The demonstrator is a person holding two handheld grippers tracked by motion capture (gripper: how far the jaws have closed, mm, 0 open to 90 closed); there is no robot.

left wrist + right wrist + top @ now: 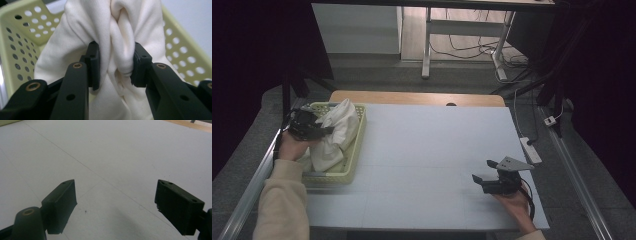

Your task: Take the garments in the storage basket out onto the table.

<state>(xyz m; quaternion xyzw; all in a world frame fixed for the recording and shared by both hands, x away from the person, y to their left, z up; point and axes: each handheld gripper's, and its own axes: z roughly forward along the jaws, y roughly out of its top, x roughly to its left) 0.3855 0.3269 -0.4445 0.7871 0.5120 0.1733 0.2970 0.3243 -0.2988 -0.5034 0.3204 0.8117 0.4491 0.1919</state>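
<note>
A cream-white cloth (333,134) is bunched up above a pale yellow-green perforated basket (354,152) at the table's left. My left gripper (323,131) is shut on a thick fold of that cloth (117,47); both pads press into it, and the cloth hangs down toward the basket (22,47). At the table's right front, my right gripper (482,171) is held just over the surface, a grey three-cornered plate on top. Its jaws stand wide open (115,205) with nothing between them.
The table (432,150) has a pale blue-grey top with a wooden strip along its far edge. A metal rail runs along each side. Beyond it are table legs, cables and a power strip (530,150) on the floor.
</note>
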